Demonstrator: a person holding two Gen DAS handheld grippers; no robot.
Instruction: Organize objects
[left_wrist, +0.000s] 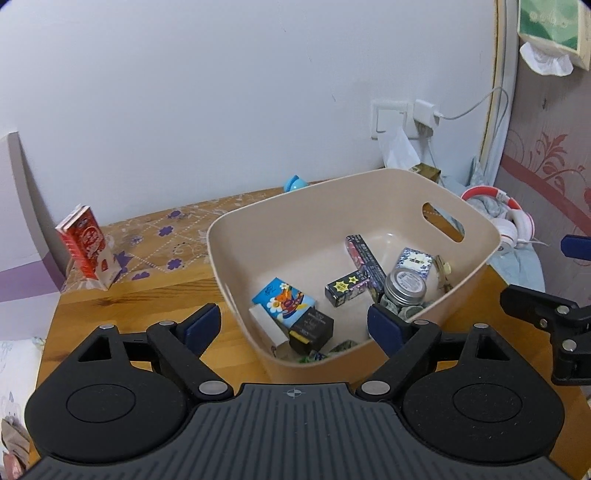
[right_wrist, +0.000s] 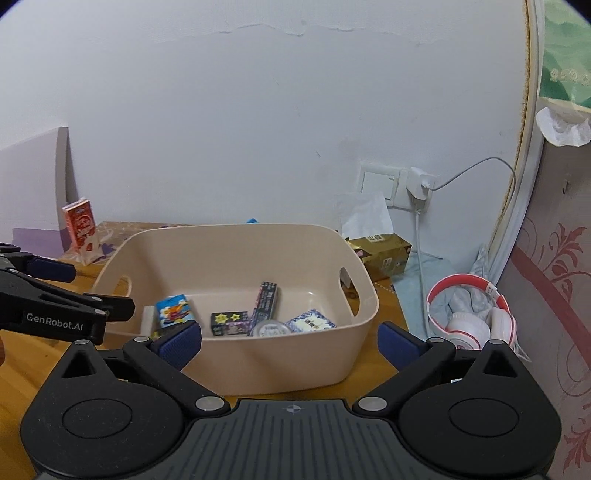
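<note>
Both grippers, left (left_wrist: 293, 325) and right (right_wrist: 290, 341), hover with jaws wide and empty by the beige bin (right_wrist: 236, 369); small boxes lie inside, red carton (left_wrist: 83, 245) waits upright on the counter (left_wrist: 147, 295), likely next.

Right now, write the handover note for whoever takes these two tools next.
Left hand-held gripper: open, empty, over the near rim of the beige bin.
Right hand-held gripper: open, empty, in front of the bin's near wall.
Done: small boxes, the blue cartoon box and a metal-lidded jar lie inside the bin.
Left: the red carton stands on the table's far left, outside the bin; probably next. A blue object behind the bin is also out.
</note>
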